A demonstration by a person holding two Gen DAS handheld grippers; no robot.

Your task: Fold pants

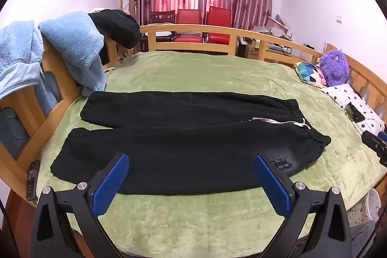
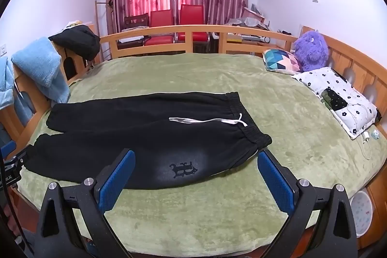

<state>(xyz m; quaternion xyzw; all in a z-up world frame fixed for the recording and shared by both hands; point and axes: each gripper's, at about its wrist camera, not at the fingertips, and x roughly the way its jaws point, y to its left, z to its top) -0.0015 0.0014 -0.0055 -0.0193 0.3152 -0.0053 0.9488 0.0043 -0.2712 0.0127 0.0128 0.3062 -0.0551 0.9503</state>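
Pants (image 1: 183,137): black sweatpants, which I see spread flat on the green blanket (image 1: 193,69) of the bed, legs running to the left of both views, elastic waistband (image 2: 244,117) to the right.
Legs: two, lying side by side and slightly splayed, cuffs near the left edge of the bed.
Drawstring (image 2: 205,121): white, lying loose across the upper front just beside the waistband.
Emblem (image 2: 183,169): a dark letter-like mark on the near leg, close to the front edge of the pants.
Left gripper (image 1: 191,175): I hold it above the near edge of the bed, tilted downward; jaws spread wide, blue pads (image 1: 110,185) apart, nothing between them, clear of the cloth.
Right gripper (image 2: 196,175): likewise tilted downward over the emblem area; jaws spread wide, nothing gripped, no contact with the pants that I can see.
Bed frame (image 1: 193,29): curved wooden rail around the mattress.
Blue fleece (image 1: 72,45): draped over the left rail, apart from the pants.
Purple plush toy (image 2: 310,51): at the far right, beside a patterned cushion (image 2: 280,61).
Floral pillow (image 2: 338,98): on the right side, well apart from the pants.
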